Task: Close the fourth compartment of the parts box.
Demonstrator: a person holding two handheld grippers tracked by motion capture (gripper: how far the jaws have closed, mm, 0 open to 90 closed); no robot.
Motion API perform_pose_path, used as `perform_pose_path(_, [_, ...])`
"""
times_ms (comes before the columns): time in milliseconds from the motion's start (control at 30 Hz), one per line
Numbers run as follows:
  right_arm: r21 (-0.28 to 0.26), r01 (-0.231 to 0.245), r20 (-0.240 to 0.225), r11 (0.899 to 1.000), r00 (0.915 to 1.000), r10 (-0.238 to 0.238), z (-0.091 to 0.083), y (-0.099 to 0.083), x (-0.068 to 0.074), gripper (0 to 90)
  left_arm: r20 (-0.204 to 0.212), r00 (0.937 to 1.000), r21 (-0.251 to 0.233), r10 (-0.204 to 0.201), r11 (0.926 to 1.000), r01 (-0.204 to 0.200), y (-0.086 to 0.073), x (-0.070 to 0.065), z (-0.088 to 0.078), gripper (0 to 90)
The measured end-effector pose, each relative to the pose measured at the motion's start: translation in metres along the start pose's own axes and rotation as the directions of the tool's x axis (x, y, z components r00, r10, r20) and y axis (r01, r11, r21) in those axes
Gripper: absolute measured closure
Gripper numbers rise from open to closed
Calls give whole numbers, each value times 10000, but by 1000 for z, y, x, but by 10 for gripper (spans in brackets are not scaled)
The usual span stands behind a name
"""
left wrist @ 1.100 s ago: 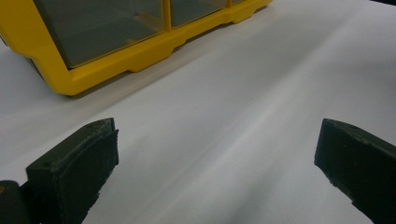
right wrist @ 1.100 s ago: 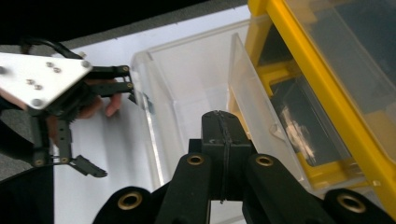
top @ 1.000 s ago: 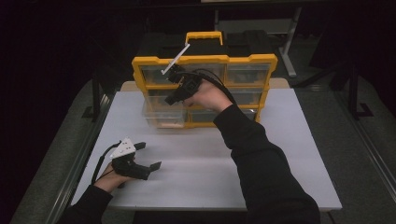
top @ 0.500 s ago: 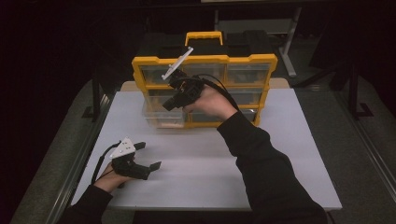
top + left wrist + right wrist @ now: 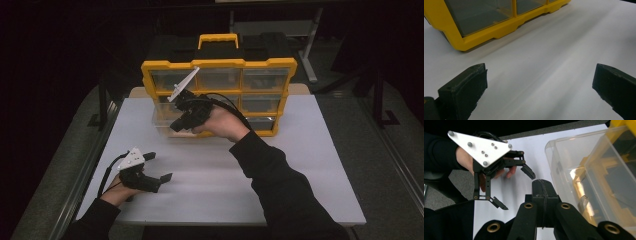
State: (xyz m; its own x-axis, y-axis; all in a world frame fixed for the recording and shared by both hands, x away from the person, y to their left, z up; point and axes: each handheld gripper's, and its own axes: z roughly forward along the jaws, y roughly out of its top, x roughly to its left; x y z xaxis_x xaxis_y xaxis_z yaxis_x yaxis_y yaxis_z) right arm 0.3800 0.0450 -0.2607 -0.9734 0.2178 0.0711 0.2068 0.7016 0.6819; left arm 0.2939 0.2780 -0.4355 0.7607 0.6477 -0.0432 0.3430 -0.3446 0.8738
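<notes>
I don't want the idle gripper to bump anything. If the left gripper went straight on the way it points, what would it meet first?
Probably the yellow organizer: the open left gripper looks across bare white table toward its lower frame, though depth is hard to judge.

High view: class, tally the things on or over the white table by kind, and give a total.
Yellow plastic organiser cabinet: 1
Clear plastic drawer pulled out of it: 1
Black hand-held tools: 2, left tool and right tool
Total: 4
</notes>
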Motion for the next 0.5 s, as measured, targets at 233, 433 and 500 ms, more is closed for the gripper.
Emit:
perform_pose_path(233, [145,48,94,9999,9999,-50,8,-2,0,889,3,10000,-2,0,10000,0,0,0,0,0])
perform_pose_path(433, [233,32,249,9997,9997,-38,11,-3,-2,889,7,10000,7,16,10000,-16,0,0,0,0])
perform_pose_path(500, [230,27,294,9997,9996,-33,11,-3,-3,889,10,10000,10,19,10000,-19,0,0,0,0])
